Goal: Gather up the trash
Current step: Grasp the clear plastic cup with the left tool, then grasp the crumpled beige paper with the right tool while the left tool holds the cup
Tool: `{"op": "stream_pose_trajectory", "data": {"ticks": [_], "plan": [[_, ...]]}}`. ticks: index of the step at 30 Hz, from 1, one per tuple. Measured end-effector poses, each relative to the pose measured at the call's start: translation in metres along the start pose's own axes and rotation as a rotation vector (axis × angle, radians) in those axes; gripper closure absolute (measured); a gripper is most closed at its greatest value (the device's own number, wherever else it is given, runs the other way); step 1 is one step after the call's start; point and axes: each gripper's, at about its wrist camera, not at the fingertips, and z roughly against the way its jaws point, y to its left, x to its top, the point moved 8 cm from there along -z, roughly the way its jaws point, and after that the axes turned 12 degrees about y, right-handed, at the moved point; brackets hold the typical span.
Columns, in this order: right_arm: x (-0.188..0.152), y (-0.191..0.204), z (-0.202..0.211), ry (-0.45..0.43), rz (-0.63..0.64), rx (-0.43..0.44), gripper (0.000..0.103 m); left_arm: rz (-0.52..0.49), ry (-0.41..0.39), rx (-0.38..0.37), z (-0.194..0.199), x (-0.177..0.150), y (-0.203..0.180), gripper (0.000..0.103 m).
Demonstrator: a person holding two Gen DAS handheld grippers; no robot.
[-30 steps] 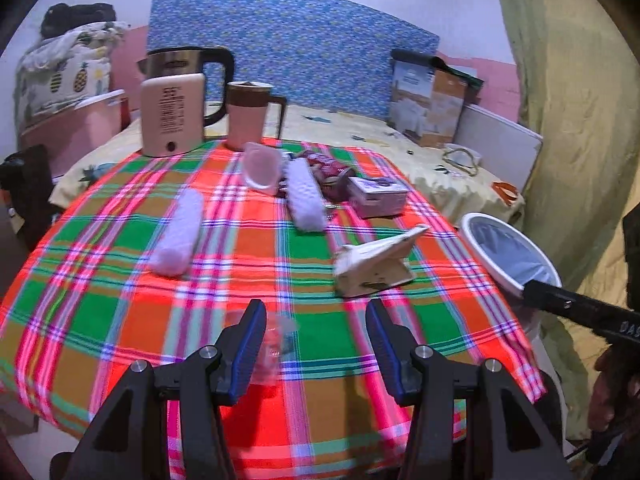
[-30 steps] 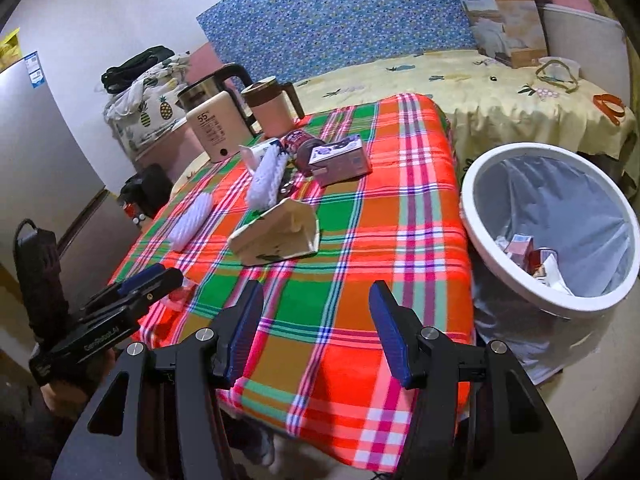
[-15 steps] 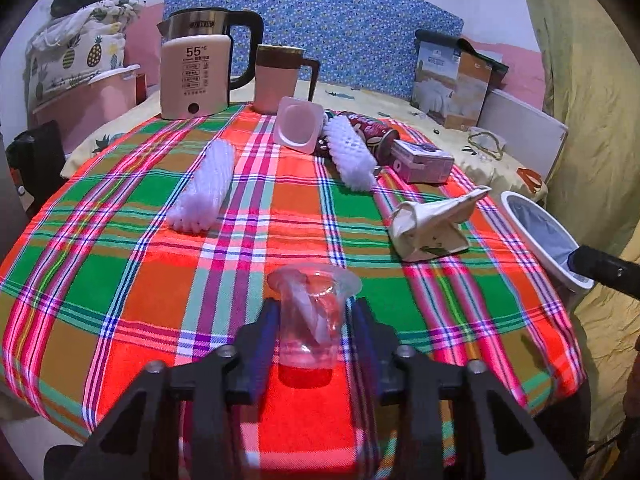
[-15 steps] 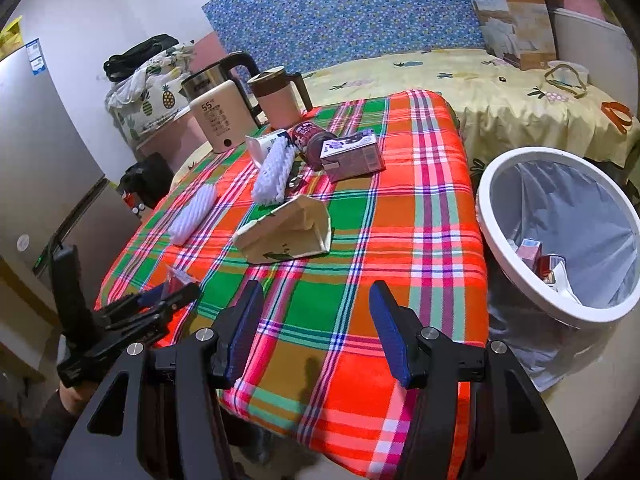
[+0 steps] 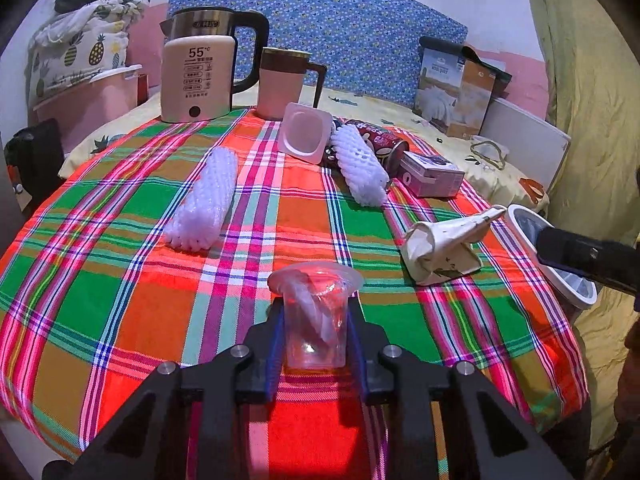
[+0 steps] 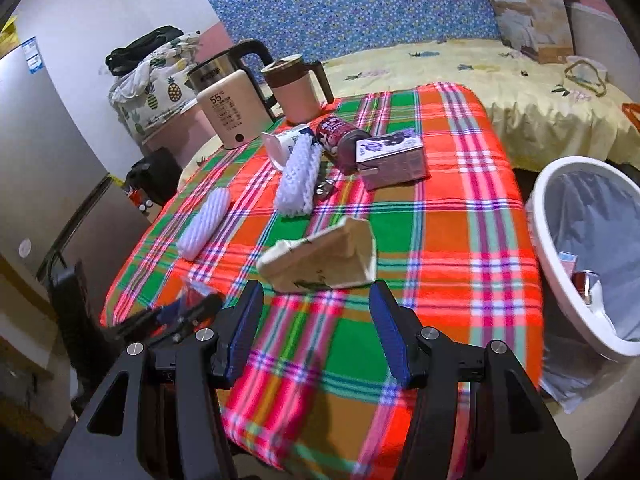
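Note:
My left gripper point(image 5: 316, 332) is shut on a clear plastic cup point(image 5: 315, 312) with crumpled film inside, at the near edge of the plaid table point(image 5: 120, 304). My right gripper point(image 6: 316, 332) is open and empty, just short of a crushed beige carton point(image 6: 320, 260), which also shows in the left wrist view point(image 5: 444, 248). The white trash bin point(image 6: 548, 280) stands right of the table with some trash inside. Other trash lies on the table: two white foam nets point(image 5: 204, 200) point(image 5: 360, 164), a yogurt cup point(image 5: 306, 134), a dark red can point(image 5: 380, 140), a purple box point(image 5: 432, 174).
A kettle point(image 5: 200, 76) and a pink mug point(image 5: 284, 80) stand at the table's far edge. A bed with a yellow sheet point(image 6: 520, 92) lies behind the table. A yellow curtain point(image 5: 592, 100) hangs at the right. A fridge point(image 6: 36, 168) stands at the left.
My left gripper has closed on the clear cup, which stood between its open fingers a second ago. My right gripper has moved closer to the beige carton, still open.

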Motion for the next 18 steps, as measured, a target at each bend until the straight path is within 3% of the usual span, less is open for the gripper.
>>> {"op": "stream_pose_trajectory", "data": {"ticks": [12,13,15,18], "plan": [[0.027,-0.002,-0.038,0.051,-0.096,0.012,0.046,0.006,-0.014,-0.026,-0.002,0.003,0.003,0.074],[0.029,-0.002,-0.038,0.045,-0.103,0.008,0.048,0.005,-0.015,-0.026,-0.003,0.003,0.003,0.074],[0.032,-0.005,-0.041,0.044,-0.118,-0.012,0.063,0.004,-0.015,-0.026,-0.003,0.003,0.003,0.074],[0.030,-0.011,-0.047,0.066,-0.165,-0.003,0.071,0.000,-0.016,-0.026,-0.004,0.003,0.003,0.074]]}}
